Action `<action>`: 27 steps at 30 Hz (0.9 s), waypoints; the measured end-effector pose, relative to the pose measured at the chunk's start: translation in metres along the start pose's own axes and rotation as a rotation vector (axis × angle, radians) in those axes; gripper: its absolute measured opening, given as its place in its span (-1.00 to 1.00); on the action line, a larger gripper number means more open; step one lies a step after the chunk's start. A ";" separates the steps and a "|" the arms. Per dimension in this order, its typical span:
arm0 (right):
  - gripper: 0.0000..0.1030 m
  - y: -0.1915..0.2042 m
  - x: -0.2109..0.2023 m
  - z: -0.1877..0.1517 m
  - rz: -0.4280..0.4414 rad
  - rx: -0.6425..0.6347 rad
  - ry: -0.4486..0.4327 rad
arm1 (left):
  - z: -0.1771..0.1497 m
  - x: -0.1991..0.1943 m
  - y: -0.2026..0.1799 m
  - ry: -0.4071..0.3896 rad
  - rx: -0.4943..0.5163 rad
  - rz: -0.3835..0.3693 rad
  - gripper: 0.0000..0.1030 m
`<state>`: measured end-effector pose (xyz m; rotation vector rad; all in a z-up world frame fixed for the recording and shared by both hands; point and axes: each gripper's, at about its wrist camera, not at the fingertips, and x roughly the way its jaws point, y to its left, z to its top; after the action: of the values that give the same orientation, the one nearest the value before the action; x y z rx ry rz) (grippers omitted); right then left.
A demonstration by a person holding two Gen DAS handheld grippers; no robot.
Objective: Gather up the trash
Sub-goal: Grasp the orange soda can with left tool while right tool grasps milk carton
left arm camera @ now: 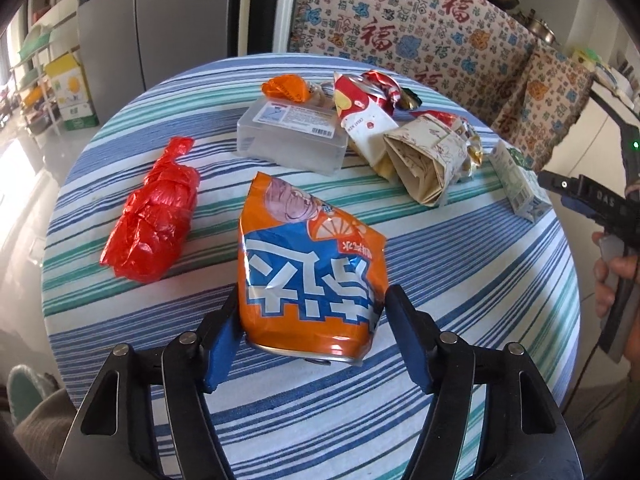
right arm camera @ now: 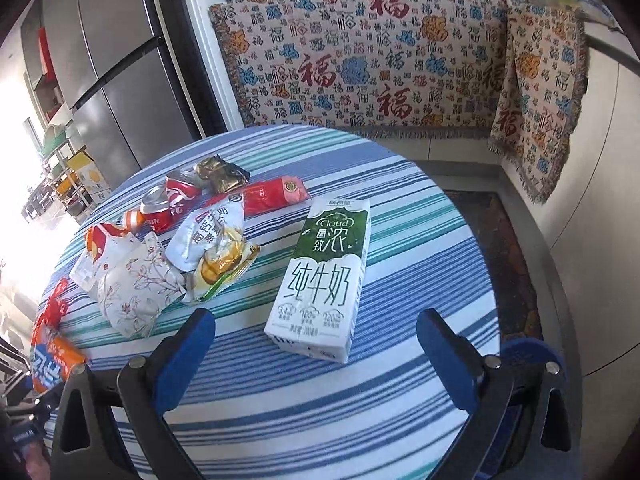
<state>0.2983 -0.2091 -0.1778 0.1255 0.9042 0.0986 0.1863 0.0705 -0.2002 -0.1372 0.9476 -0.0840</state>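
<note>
A crushed orange drink can (left arm camera: 312, 272) lies on the round striped table (left arm camera: 480, 280). My left gripper (left arm camera: 314, 312) is shut on it, with a blue pad (left arm camera: 222, 340) against each side of its near end. The same can (right arm camera: 52, 360) shows at the lower left of the right wrist view. A green and white milk carton (right arm camera: 320, 272) lies flat near the table's right edge. My right gripper (right arm camera: 316, 320) stands open around the carton's near end, with a gap on both sides. The left wrist view has that carton (left arm camera: 516, 184) at its far right.
Beyond the can lie a red plastic bag (left arm camera: 152, 216), a clear plastic box (left arm camera: 292, 136), a floral paper pack (left arm camera: 428, 160) and several wrappers. A crushed red cola can (right arm camera: 172, 200) and a red packet (right arm camera: 276, 194) lie farther back. A patterned cloth (right arm camera: 380, 60) hangs behind the table.
</note>
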 end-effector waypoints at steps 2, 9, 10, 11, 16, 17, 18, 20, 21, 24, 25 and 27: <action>0.98 0.002 0.012 0.005 -0.009 0.009 0.041 | -0.001 0.000 0.001 -0.001 -0.004 0.001 0.36; 0.98 0.013 0.029 0.019 -0.055 -0.029 0.131 | 0.001 -0.003 -0.001 -0.025 0.000 0.048 0.36; 0.98 0.015 0.031 0.022 -0.061 -0.037 0.146 | 0.002 -0.003 -0.001 -0.028 0.002 0.053 0.36; 0.98 0.016 0.033 0.023 -0.067 -0.044 0.158 | 0.002 -0.003 -0.002 -0.030 0.006 0.058 0.36; 0.98 0.015 0.043 0.031 -0.106 -0.050 0.209 | 0.001 -0.001 -0.006 -0.027 0.033 0.086 0.36; 0.98 0.014 0.044 0.032 -0.113 -0.048 0.214 | 0.000 0.000 -0.007 -0.026 0.038 0.091 0.36; 0.92 0.013 0.045 0.033 -0.117 -0.044 0.218 | -0.001 0.000 -0.007 -0.024 0.041 0.094 0.36; 0.39 0.011 0.045 0.034 -0.121 -0.038 0.229 | -0.001 0.001 -0.006 -0.018 0.040 0.091 0.36; -0.01 0.009 0.046 0.035 -0.118 -0.028 0.236 | -0.001 0.001 -0.005 -0.016 0.036 0.088 0.36; -0.02 0.004 0.041 0.035 -0.095 -0.005 0.225 | 0.001 -0.005 0.000 -0.019 0.014 0.053 0.30; -0.02 0.003 0.039 0.034 -0.092 -0.004 0.220 | 0.001 -0.008 0.002 -0.024 0.005 0.039 0.28; -0.02 0.002 0.032 0.031 -0.078 -0.005 0.207 | 0.002 -0.013 0.003 -0.038 -0.001 0.019 0.25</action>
<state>0.3419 -0.2050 -0.1835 0.0761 1.1143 0.0415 0.1801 0.0753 -0.1891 -0.1308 0.9106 -0.0630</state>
